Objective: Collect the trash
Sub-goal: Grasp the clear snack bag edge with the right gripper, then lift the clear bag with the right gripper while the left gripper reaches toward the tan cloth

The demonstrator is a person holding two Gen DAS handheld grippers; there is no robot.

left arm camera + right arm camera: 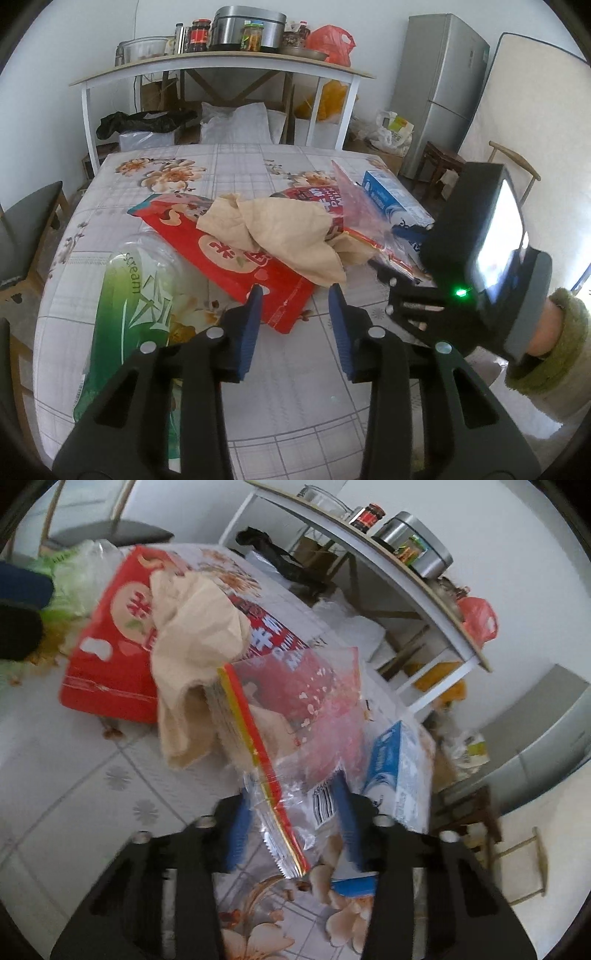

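Lying in a heap on a floral-patterned desk (280,398), household trash is pictured mid-collection. A red snack bag (236,254) is taken as the landmark: a crumpled tan paper (280,229) is draped over its far edge, a green-printed plastic wrapper (129,314) lies just to its left, and a clear zip pouch with a red strip (295,731) is seen beyond its right end, with a blue-and-white carton (395,199) further right again.

The left tool (295,295) is held released, nothing between its blue pads, hovering over the near corner of the red snack bag. The right tool (291,819) is shown spread around the lower edge of the pouch; its pads appear parted, with the film between them, and a firm clench cannot be confirmed.

The pouch is judged to be feather-light, limp and slippery, likely to slide out of a shallow pinch; a hold on its stiffer sealed strip would seem surest. The paper is expected to crush softly and could be pinched anywhere on its folds. The red snack bag, flat and slick, would best be taken at a lifted corner.
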